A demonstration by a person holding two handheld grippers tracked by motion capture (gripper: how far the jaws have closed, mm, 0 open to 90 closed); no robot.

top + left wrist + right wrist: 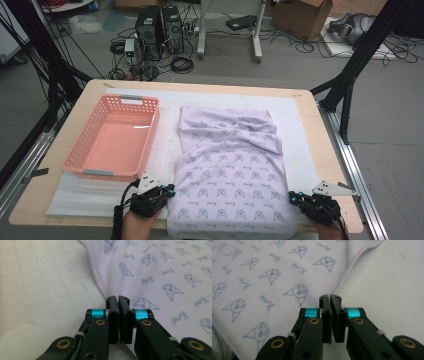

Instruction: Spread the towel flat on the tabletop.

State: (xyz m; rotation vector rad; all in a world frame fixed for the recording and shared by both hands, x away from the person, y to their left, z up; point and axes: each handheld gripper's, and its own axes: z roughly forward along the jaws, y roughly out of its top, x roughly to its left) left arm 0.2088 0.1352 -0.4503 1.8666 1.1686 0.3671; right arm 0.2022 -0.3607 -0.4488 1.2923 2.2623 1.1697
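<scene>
Nearest the high camera, two hand-held black grippers are resting at the near edge of the table, one at each lower corner of a single pale lilac cloth printed with small blue-grey animal faces (227,170). The left gripper (170,190) is sitting at the cloth's near left edge; in the left gripper view (117,299) its two jaws are standing pressed together, tips right at the stitched hem, and whether any fabric is pinched between them cannot be told. The right gripper (291,197) is lying at the near right edge; in the right gripper view (330,298) its jaws are likewise closed tight, tips just beside the white-stitched hem, with nothing plainly caught between them.

The cloth is lying spread in the middle of the table on one white padded mat (90,195), its far part bunching into folds and its near end hanging slightly over the table's front edge. One empty pink perforated plastic basket (102,162) is standing to the left of the cloth, just beside it, also on the mat. The mat is covering most of one light wooden tabletop (330,165). On the floor beyond, two black computer towers (159,27) are standing side by side among tangled cables.
</scene>
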